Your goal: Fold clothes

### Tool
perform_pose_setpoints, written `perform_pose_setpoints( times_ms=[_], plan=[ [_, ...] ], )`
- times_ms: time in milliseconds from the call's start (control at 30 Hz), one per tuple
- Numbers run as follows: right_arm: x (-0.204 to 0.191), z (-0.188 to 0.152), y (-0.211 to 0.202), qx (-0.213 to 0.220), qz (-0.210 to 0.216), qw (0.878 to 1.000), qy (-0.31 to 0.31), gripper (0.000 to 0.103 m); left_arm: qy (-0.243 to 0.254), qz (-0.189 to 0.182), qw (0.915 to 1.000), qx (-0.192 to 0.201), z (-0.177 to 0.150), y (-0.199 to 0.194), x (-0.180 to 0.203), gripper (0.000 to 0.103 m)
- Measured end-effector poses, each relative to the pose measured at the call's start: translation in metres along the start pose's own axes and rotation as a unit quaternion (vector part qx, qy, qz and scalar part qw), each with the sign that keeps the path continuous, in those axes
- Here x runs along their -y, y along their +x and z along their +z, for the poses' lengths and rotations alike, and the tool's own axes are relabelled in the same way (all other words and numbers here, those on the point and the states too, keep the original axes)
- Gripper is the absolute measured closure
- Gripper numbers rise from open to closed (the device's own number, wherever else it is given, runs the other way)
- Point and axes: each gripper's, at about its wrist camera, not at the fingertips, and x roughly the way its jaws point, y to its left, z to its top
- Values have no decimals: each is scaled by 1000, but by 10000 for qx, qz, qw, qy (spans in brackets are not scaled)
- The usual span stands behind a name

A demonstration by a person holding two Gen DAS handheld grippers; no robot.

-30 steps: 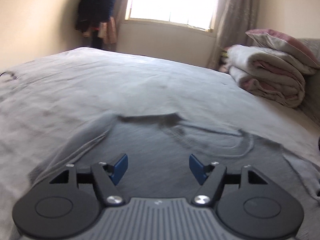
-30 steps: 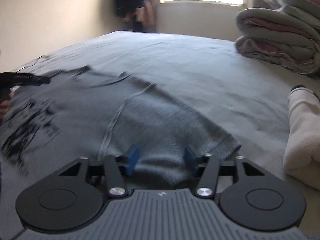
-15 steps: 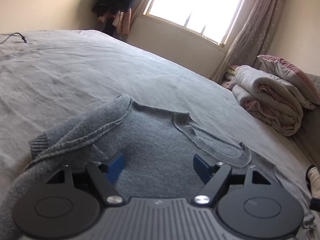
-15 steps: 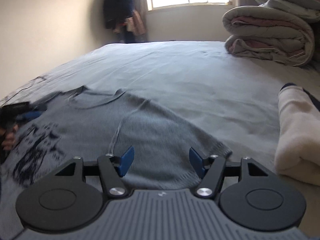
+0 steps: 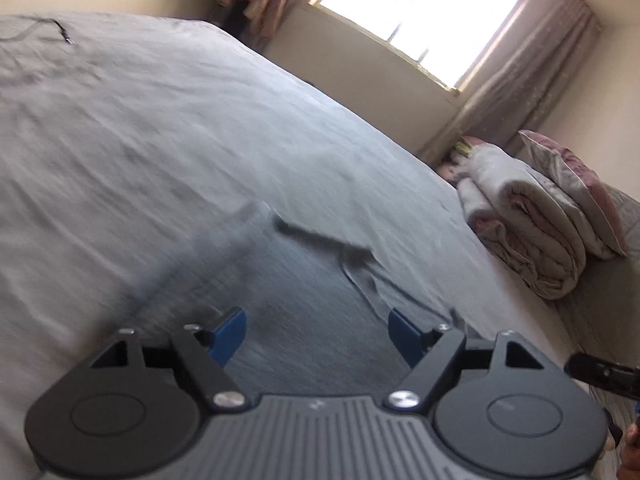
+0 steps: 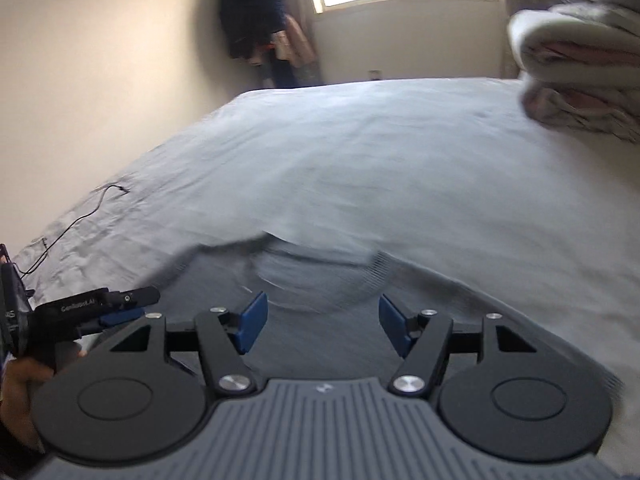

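Bed filled both views, its grey sheet spread wide, and that suited me as a flat place to fold on. Quilts were stacked at its far side beside a pillow, well apart from my work, I judged so they would not get in the way. Sweater lay flat on the bed just ahead of me, neckline away from me, sharp in neither view because of blur. My left gripper hovered low over its body with fingers spread wide and nothing between them. My right gripper hung over the collar, fingers likewise parted and empty. I judged both were held apart like this to take opposite edges of the cloth; no fold looked made yet.

The right view alone showed the whole curve of the collar, my left gripper from the side, and a thin cable on the sheet. The left view alone showed the curtain by the window.
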Motion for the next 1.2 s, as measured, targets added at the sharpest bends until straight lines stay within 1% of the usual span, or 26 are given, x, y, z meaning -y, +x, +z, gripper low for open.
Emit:
perform_pose_setpoints(
  times_ms=[67,167,233,267,300,333,400,467,567,633,667,700,767,800,867,933,967,1033,1100,1200],
  plan=[
    [-24,9,13,5,106,9998,-143,37,84,237,9996,127,13,-16,-8,24],
    [-55,16,36,32,431,9990,-64,38,341,874,9945,472,22,-29,-22,24],
    [-72,19,53,15,626,9980,102,39,555,1361,9878,519,22,-26,-32,28],
    [-81,20,62,7,723,9972,185,41,510,1427,9875,444,22,-23,-38,33],
    [-89,21,71,0,793,9965,253,42,465,1493,9870,368,22,-20,-44,36],
    [-97,21,80,1,753,9968,259,43,417,1549,9866,292,22,-17,-51,39],
    [-111,19,95,-9,639,9977,225,43,250,1395,9898,138,22,-15,-62,43],
    [-121,12,113,-40,479,9986,215,44,112,1166,9931,-61,23,-10,-72,48],
    [-121,-3,132,-138,369,9985,382,44,-35,872,9959,-222,21,-11,-80,48],
    [-120,-15,143,-187,450,9976,497,44,-70,713,9970,-288,20,-9,-82,49],
    [-118,-21,148,-210,514,9969,562,44,-52,639,9974,-327,19,-8,-81,55],
    [-116,-27,153,-232,561,9962,625,44,7,589,9975,-384,18,-6,-78,58],
    [-113,-32,159,-285,595,9956,667,45,148,533,9973,-479,15,-3,-72,70],
    [-113,-32,161,-308,605,9955,662,46,217,546,9969,-513,14,-1,-69,73],
    [-112,-32,160,-289,620,9958,610,46,263,664,9959,-547,12,3,-67,90],
    [-111,-32,156,-229,632,9963,529,46,266,763,9954,-520,11,4,-63,96],
    [-109,-31,155,-203,629,9965,502,46,273,814,9950,-505,11,4,-61,97],
    [-102,-33,156,-186,583,9964,580,46,483,1019,9928,-409,14,2,-50,97],
    [-94,-32,157,-176,731,9940,800,46,681,1229,9895,-327,20,3,-40,97],
    [-89,-32,157,-168,842,9917,957,46,1159,1652,9792,-191,36,2,-28,98]
  ],
)
